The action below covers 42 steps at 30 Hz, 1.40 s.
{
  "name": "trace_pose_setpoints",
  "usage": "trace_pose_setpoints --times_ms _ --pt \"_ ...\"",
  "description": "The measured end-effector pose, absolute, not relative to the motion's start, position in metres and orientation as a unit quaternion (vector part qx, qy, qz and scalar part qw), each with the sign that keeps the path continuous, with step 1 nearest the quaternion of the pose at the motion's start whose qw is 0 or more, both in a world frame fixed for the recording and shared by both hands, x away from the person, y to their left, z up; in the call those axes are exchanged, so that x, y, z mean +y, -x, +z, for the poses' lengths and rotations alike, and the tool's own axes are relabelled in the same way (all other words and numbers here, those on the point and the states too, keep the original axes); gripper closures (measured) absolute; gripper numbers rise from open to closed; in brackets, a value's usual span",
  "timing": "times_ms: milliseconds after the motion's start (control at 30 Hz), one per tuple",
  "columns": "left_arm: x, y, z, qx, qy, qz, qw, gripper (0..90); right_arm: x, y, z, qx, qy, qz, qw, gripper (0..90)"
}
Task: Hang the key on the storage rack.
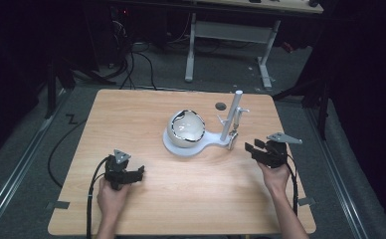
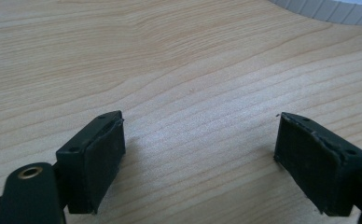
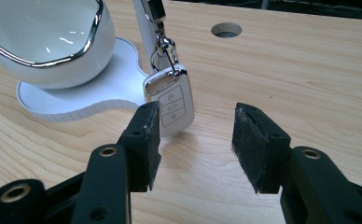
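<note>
A white bowl (image 1: 186, 127) with a chrome rim sits on a white stand base (image 1: 181, 148) at the table's middle; it appears again as the bowl (image 3: 44, 42) in the right gripper view. A white post (image 1: 232, 117) rises from the base's right end. From it hangs a white car key fob (image 3: 169, 100) on a metal clip, seen small as the fob (image 1: 233, 139) in the high view. My right gripper (image 3: 195, 140) is open, just short of the fob, with nothing between its pads. My left gripper (image 2: 200, 158) is open over bare wood at the front left.
The wooden table (image 1: 131, 114) has a round cable hole (image 1: 221, 106) behind the post. A desk frame (image 1: 231, 45) and cables stand on the floor beyond the far edge. A corner of the stand base (image 2: 328, 9) shows in the left gripper view.
</note>
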<state>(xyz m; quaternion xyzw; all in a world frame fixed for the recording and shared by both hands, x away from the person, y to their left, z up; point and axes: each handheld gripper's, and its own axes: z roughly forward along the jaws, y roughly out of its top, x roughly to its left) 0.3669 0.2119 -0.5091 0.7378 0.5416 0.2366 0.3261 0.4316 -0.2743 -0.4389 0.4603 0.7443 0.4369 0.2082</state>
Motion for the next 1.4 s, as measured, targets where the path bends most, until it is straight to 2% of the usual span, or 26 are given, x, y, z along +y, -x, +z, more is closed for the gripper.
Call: trace_pose_setpoints --times_ms 1400 --pt "0.212 -0.367 -0.509 0.542 -0.738 0.237 0.326 16.5 -0.301 -0.405 -0.467 0.731 -0.486 0.430 0.210 52.8"
